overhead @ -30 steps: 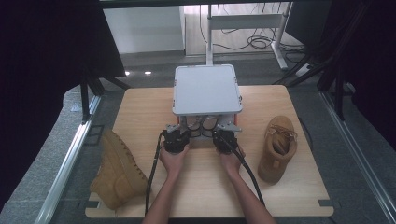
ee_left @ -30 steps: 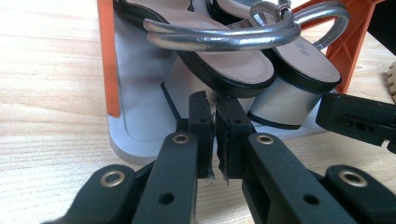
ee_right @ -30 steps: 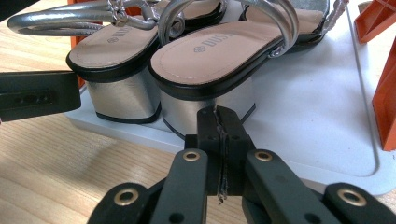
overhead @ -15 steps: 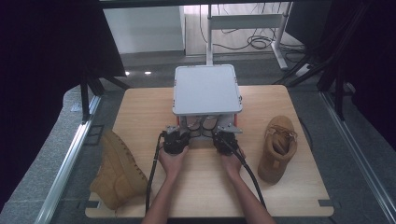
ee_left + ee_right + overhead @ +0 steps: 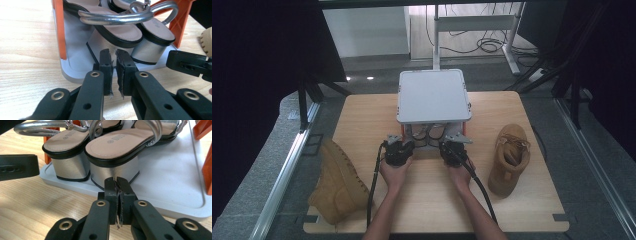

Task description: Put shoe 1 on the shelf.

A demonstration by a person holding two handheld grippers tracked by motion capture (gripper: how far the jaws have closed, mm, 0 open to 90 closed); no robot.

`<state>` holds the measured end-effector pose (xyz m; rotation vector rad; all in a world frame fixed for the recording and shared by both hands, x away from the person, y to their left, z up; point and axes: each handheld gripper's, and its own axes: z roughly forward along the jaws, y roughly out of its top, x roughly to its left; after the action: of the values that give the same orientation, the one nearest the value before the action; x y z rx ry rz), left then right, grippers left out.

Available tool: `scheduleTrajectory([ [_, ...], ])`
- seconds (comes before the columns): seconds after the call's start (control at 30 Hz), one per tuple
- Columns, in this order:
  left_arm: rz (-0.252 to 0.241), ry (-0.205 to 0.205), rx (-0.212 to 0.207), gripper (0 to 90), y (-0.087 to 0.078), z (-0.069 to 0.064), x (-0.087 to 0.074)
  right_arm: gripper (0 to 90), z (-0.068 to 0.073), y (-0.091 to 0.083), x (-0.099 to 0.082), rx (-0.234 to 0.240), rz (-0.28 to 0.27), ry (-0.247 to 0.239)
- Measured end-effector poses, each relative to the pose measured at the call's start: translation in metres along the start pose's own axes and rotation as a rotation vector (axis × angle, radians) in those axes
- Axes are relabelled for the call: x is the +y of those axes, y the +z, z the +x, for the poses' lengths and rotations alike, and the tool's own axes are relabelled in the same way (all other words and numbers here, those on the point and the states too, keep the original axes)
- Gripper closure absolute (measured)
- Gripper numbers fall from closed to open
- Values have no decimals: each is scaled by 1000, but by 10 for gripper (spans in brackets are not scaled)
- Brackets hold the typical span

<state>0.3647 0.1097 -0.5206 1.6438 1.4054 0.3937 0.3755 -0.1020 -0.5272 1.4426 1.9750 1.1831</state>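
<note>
While both tongs hover low at the open front of the small grey shelf rack (image 5: 434,95) on the worktop (image 5: 362,120), the 2 silver block-heeled sandals lie straight ahead, heels toward the person and long axes running away under the top tray. Left tongs (image 5: 113,58) stand a narrow slit apart, empty, their jaws having just been closing, facing the left sandal's heel (image 5: 100,42). Right tongs (image 5: 117,186) are pressed together on nothing, just short of the right sandal's heel (image 5: 113,170), probably the nearer reach. From above, the tray hides the sandals, yet 2 tan boots (image 5: 337,182) (image 5: 508,159) flank the hands.
</note>
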Motion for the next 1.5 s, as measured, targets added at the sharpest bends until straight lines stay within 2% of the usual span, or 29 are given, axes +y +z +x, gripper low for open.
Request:
scheduleTrajectory([
  [0.43,-23,-1,-20,830,-15,-1,-3,873,-8,-17,3,7,-22,-1],
  [0.6,-28,13,-31,827,-22,-5,-2,872,-10,-25,3,14,-32,3],
  [0.73,-26,40,-39,822,-30,-11,-3,871,-11,-31,3,26,-38,-3],
  [0.8,-35,71,-34,821,-36,-14,-4,871,-10,-36,2,33,-38,-8],
  [1.0,-49,103,-57,823,-56,-19,-12,871,-7,-50,-3,59,-42,-36],
  [1.3,-58,161,-75,828,-92,-18,-9,870,-4,-76,-16,121,-50,-48],
  [1.5,-47,146,-105,828,-110,-8,-16,870,-7,-93,-26,159,-66,-46],
])
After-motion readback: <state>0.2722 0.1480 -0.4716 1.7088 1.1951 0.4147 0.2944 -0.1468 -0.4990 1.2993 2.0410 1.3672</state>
